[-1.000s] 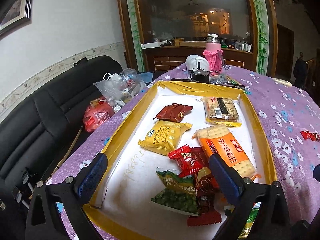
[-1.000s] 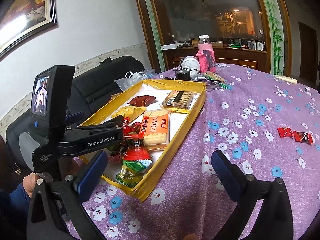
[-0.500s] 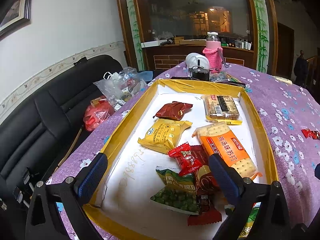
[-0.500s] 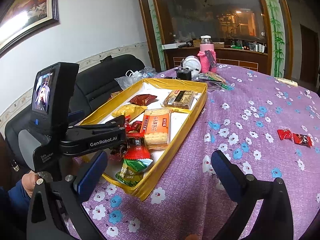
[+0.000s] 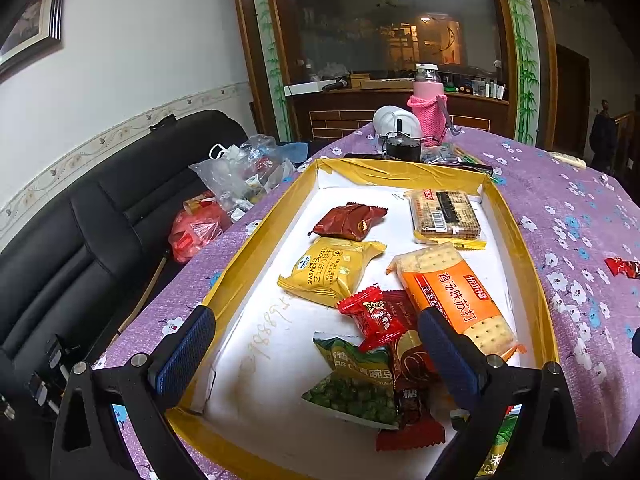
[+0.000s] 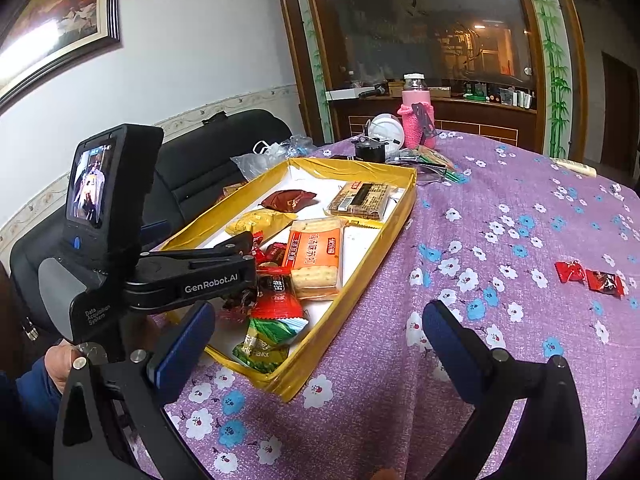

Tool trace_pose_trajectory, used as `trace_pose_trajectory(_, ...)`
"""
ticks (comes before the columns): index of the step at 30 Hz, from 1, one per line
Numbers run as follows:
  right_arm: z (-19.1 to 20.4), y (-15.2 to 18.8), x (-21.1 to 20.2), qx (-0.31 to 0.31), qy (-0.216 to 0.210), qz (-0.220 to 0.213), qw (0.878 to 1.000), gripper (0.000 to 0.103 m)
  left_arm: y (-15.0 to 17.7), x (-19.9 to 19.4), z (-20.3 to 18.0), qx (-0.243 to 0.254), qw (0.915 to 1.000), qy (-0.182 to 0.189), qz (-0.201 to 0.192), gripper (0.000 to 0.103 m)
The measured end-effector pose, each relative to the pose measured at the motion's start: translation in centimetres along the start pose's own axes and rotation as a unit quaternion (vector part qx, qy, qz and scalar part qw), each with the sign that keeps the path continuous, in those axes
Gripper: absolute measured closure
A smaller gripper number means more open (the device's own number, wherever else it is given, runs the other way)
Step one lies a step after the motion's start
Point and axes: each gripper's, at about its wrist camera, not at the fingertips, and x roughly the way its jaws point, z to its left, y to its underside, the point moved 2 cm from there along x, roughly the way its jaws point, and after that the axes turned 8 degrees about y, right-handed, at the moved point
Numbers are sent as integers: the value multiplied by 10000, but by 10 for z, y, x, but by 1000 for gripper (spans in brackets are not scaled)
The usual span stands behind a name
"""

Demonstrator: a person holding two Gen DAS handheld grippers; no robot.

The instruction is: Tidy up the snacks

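Note:
A yellow-rimmed white tray [image 5: 256, 236] [image 6: 394, 224] on the purple tablecloth holds several snack packets: an orange cracker pack [image 5: 452, 296] [image 6: 316, 252], a yellow sandwich-cracker pack [image 5: 330, 270], a dark red pouch [image 5: 350, 220], a brown biscuit pack [image 5: 444, 214], red candies [image 5: 372, 316] and a green pea bag [image 5: 352, 380]. My left gripper [image 5: 316, 350] hovers open over the tray's near end, nothing between its fingers. My right gripper [image 6: 318, 338] is open above the cloth, right of the tray. Two red candies [image 6: 590, 276] lie loose at the far right.
A pink bottle [image 5: 428, 108], a white bowl [image 5: 394, 120] and a dark jar [image 5: 402, 146] stand beyond the tray. Plastic bags [image 5: 240, 176] lie on the black sofa [image 5: 80, 240] to the left. A hand [image 6: 62, 364] holds the left gripper's handle.
Both views shift only slightly; the right gripper has drifted a little closer to the tray. Nothing was picked up or let go.

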Motion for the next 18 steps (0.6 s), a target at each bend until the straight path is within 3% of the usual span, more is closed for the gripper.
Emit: trace_pose_trajectory(18,0,0,0,-11,8,-4,10000,0,0,2,2,-12,10000,-24,14,0)
